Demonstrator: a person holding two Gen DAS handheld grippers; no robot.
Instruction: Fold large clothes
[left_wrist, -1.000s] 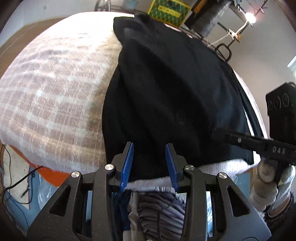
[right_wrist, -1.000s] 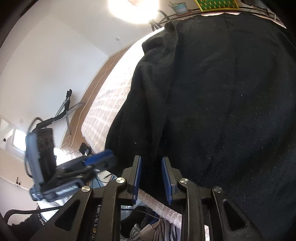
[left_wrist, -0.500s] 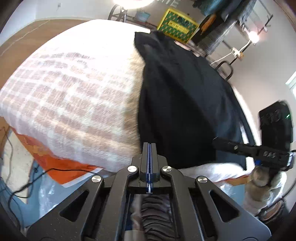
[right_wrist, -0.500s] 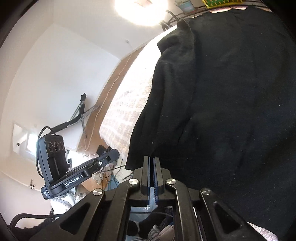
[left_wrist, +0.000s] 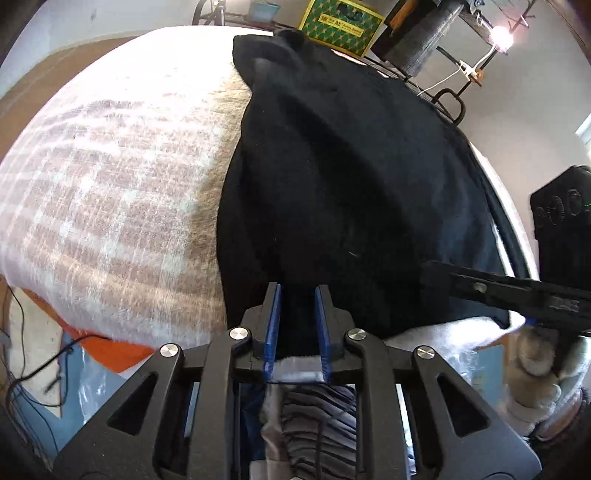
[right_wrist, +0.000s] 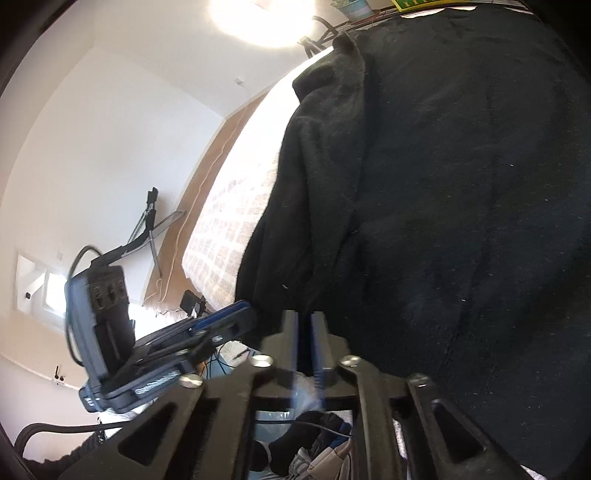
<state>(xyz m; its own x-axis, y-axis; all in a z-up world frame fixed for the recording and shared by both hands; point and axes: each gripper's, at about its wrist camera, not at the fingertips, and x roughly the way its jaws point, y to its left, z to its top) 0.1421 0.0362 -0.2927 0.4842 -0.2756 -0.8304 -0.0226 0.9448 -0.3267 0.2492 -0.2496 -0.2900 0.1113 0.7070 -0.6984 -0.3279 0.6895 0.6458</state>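
Our left gripper (left_wrist: 297, 314) and right gripper (right_wrist: 304, 332) jaws are opening, part-open around the garment's (left_wrist: 351, 177) near hem, gripping nothing; closing shallow risks the hem slipping.

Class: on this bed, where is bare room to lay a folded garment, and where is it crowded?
Free: the checked beige blanket left of the black knitted garment, out to the bed's edges. Crowded: the near hem, where both grippers work.

White walls (right_wrist: 110, 129) meet at a corner. Bright ceiling light (right_wrist: 262, 22) overexposed. Window (right_wrist: 48, 291) at left, washed out. Yellow-green patterned box (left_wrist: 340, 26) and lit lamp (left_wrist: 500, 35) behind the bed. Folded stand, possibly a tripod (right_wrist: 149, 221), leans against wall.
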